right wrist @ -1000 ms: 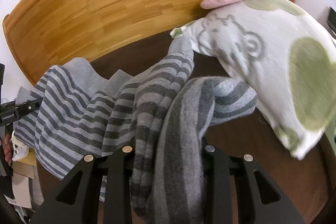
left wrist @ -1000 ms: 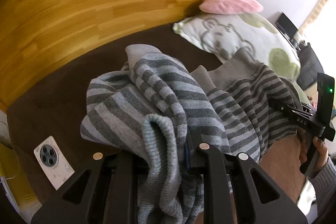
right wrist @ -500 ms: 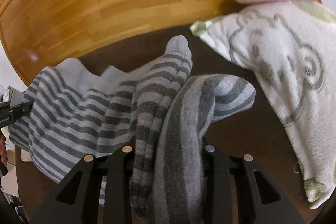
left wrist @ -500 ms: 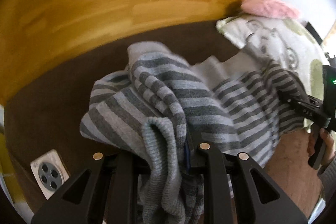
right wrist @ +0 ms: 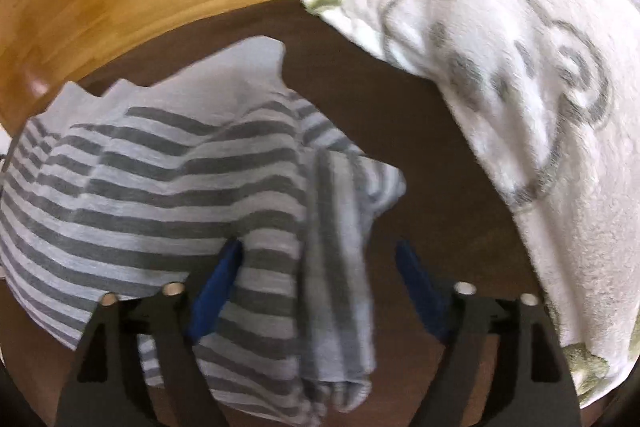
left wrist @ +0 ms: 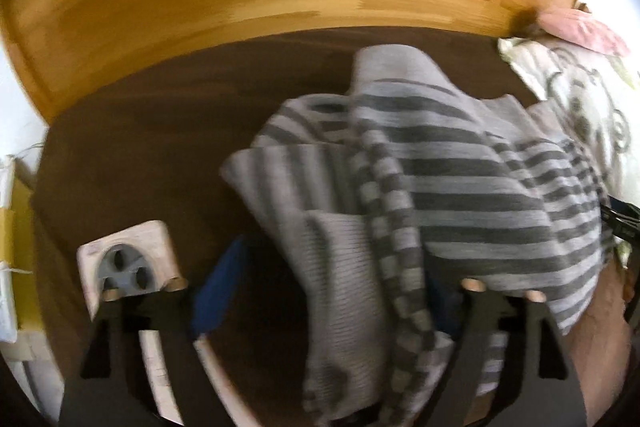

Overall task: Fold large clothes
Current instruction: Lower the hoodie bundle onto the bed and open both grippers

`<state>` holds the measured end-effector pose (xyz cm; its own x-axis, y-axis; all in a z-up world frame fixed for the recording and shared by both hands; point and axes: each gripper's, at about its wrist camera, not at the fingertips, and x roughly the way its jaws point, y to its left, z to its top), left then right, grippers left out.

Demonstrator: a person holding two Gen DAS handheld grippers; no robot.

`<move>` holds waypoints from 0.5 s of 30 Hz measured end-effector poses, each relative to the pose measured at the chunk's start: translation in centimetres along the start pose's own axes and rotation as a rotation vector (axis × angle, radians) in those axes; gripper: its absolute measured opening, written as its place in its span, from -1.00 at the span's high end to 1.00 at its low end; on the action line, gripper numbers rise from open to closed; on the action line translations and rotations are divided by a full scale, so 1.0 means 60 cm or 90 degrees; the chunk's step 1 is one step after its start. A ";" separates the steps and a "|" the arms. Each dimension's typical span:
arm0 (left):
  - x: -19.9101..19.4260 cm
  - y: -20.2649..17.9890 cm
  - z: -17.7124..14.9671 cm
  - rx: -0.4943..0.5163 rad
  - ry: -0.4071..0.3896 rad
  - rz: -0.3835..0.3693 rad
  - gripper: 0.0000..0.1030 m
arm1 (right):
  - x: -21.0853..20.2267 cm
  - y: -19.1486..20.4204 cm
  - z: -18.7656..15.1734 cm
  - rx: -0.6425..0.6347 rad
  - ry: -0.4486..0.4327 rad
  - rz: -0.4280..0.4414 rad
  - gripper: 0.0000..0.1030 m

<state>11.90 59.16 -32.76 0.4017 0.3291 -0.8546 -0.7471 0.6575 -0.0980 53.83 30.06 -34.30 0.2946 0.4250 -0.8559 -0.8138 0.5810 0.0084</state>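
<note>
Both grippers stand wide apart, gripping nothing. The grey striped sweater [left wrist: 460,187] lies bunched on the brown bedsheet [left wrist: 160,147], its folds draped between the left gripper [left wrist: 332,291] fingers, apparently loose though motion blur hinders certainty. In the right gripper [right wrist: 320,291] view, sweater sits at nine o'clock, bear-print pillow [right wrist: 520,87] at two.
</note>
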 end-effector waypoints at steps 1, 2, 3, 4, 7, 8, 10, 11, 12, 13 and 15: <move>-0.005 0.007 0.000 -0.008 -0.003 0.003 -0.72 | -0.004 -0.004 -0.002 -0.001 -0.001 -0.002 -0.65; -0.015 0.017 0.000 -0.020 -0.006 0.004 -0.72 | -0.009 -0.008 -0.003 -0.001 -0.003 -0.006 -0.65; -0.023 0.023 0.001 -0.026 -0.006 0.008 -0.75 | -0.018 -0.010 -0.004 -0.003 -0.008 -0.012 -0.65; -0.029 0.028 0.002 -0.028 -0.006 0.015 -0.81 | -0.027 -0.011 -0.006 -0.004 -0.012 -0.019 -0.65; -0.051 0.037 0.004 -0.017 0.005 0.042 -0.83 | -0.055 -0.015 -0.007 -0.006 -0.012 -0.037 -0.65; -0.059 0.039 0.004 -0.013 0.006 0.047 -0.83 | -0.066 -0.015 -0.007 -0.012 -0.012 -0.043 -0.65; -0.074 0.041 0.007 -0.003 0.005 0.066 -0.85 | -0.078 -0.019 -0.003 -0.022 -0.007 -0.055 -0.65; -0.078 0.044 0.008 -0.004 0.009 0.074 -0.85 | -0.085 -0.022 -0.002 -0.027 -0.002 -0.058 -0.65; -0.083 0.050 0.011 -0.010 0.013 0.080 -0.85 | -0.093 -0.026 -0.001 -0.029 0.003 -0.060 -0.65; -0.089 0.057 0.014 -0.019 0.014 0.076 -0.85 | -0.102 -0.031 -0.001 -0.029 0.007 -0.069 -0.65; -0.104 0.067 0.018 -0.036 0.010 0.076 -0.85 | -0.124 -0.053 0.004 -0.025 0.008 -0.083 -0.65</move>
<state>6.93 60.49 -27.26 0.2998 0.3913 -0.8701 -0.8176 0.5754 -0.0229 54.34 25.23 -27.86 0.3933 0.3392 -0.8545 -0.7880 0.6033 -0.1232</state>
